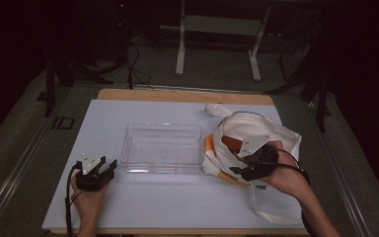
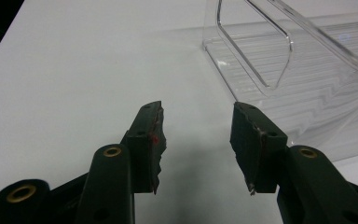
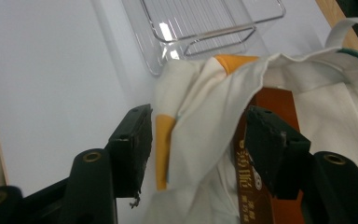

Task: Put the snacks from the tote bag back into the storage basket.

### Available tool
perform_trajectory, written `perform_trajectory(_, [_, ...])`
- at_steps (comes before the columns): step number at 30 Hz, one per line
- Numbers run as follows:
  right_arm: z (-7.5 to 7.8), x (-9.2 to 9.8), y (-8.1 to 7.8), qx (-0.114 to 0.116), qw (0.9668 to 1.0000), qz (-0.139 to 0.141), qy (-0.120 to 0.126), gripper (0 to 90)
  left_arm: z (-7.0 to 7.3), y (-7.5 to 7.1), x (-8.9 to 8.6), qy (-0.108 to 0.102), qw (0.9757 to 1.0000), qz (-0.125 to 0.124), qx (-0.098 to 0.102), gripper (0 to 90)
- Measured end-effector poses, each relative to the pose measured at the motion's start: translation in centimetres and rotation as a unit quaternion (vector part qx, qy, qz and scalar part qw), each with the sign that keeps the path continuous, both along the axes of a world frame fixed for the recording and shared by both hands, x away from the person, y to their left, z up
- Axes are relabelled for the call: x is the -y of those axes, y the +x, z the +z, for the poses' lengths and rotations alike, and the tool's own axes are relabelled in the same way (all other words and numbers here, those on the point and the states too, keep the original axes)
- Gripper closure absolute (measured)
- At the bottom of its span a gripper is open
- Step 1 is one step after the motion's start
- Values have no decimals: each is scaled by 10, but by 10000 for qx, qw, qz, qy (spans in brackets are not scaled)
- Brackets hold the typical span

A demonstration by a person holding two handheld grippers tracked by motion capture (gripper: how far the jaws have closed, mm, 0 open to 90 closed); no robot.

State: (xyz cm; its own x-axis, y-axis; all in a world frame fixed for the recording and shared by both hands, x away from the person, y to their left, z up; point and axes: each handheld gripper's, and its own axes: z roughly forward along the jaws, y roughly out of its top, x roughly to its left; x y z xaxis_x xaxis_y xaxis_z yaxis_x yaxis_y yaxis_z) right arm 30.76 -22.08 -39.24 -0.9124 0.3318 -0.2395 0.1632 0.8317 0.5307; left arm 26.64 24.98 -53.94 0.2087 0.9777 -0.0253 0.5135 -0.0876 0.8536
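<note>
Our right gripper (image 3: 193, 140), jaws apart, straddles the bag (image 3: 205, 126) edge, revealing an orange box (image 3: 272, 100); left gripper (image 2: 198, 140) gapes empty, tray (image 2: 307, 84) at two o'clock.

The room is dim — light falls mainly on a white sheet (image 1: 143, 207) covering a wooden table (image 1: 187, 95), whose edge shows along the far side. Around it lies grey floor (image 1: 217, 69). Farther off stands a white metal frame (image 1: 217, 29) on two legs, with black cables (image 1: 135, 64) trailing at far left — beyond that, darkness.
</note>
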Motion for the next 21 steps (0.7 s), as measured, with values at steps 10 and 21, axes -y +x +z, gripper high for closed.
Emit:
perform_trajectory(10, [4,9,6,-18,9999,-57,-154,409,0,0,0,-9,10000,0,0,544])
perform_trajectory(21, [7,19,14,-89,9995,-121,-295,401,0,0,0,-21,10000,9,1,542])
